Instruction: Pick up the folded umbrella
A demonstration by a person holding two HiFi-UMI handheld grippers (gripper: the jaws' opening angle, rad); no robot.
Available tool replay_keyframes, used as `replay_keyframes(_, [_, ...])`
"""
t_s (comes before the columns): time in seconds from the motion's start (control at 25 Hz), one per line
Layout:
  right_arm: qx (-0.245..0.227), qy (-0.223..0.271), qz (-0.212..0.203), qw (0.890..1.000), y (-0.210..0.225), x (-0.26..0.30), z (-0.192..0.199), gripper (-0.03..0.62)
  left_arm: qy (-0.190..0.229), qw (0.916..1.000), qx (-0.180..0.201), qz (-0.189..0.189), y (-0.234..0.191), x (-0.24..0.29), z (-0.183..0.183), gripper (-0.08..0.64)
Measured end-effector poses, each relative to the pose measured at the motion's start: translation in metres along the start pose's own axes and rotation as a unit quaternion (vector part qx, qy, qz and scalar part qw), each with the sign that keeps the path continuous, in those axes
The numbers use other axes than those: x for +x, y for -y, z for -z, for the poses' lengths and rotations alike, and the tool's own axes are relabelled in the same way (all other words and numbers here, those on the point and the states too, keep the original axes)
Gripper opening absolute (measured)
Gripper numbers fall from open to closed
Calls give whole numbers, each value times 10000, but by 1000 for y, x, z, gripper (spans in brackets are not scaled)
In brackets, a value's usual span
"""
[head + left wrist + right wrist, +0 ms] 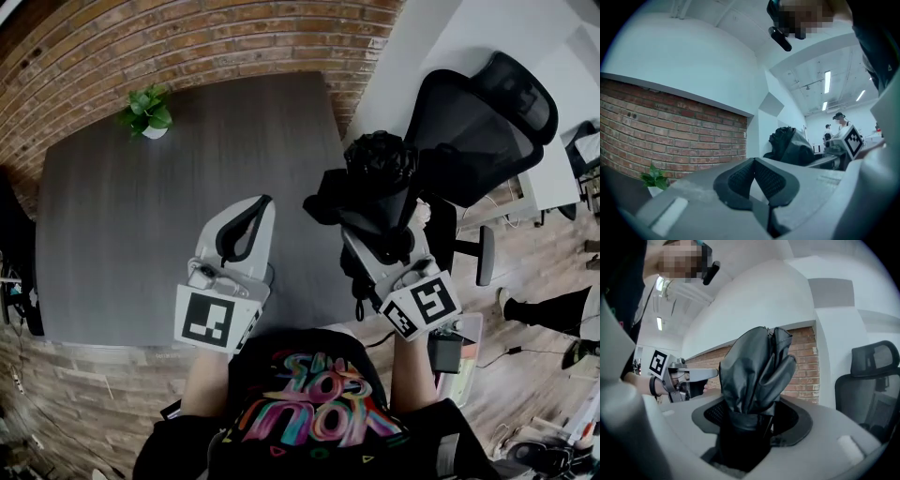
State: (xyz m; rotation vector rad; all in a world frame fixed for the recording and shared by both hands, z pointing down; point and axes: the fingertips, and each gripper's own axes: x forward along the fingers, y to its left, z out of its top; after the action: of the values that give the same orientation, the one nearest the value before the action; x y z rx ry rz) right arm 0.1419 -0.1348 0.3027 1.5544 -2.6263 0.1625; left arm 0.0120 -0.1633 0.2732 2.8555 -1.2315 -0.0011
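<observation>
Grips the folded umbrella (757, 364) with the right gripper (749, 420), both pads pressed on the black lower part, with bunched dark fabric sticking out past the jaws. Holds it off the table (141, 234), roughly level, by the table's right edge in the head view, between that edge and the black mesh office chair (487, 122). Carries nothing in the left gripper (753, 161), closed at the tips, with only a narrow V of gap between the pads behind them. Hovers there above the near part of the grey table, just left of the right gripper and apart from the umbrella, aimed toward the brick wall (670, 136). At the table's far left corner, a small green plant (147, 111) in a pale pot, well apart from both grippers. At the rear of each gripper, a cube (214, 317) with square black-and-white markers, near the dark shirt (314, 412) with colourful print. Beyond the jaws in the left gripper view, the umbrella and the right gripper off to the right, and farther back people (840, 123) standing in a bright room. At the left of the right gripper view, the left gripper with a hand (652, 386) behind it.
</observation>
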Motion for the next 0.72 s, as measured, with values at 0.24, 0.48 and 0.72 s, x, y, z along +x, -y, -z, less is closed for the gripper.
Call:
replay_keyframes(0.24, [-437, 314, 67, 9985, 1, -26, -14, 255, 30, 9999, 8, 165, 13, 7, -2, 2])
replay_keyframes(0.48, [-426, 502, 375, 9971, 12, -47, -25, 255, 23, 9998, 30, 185, 16, 8, -5, 2])
replay_keyframes(0.72, [-460, 676, 547, 9951, 17, -58, -35, 255, 14, 9999, 72, 76, 12, 4, -7, 2])
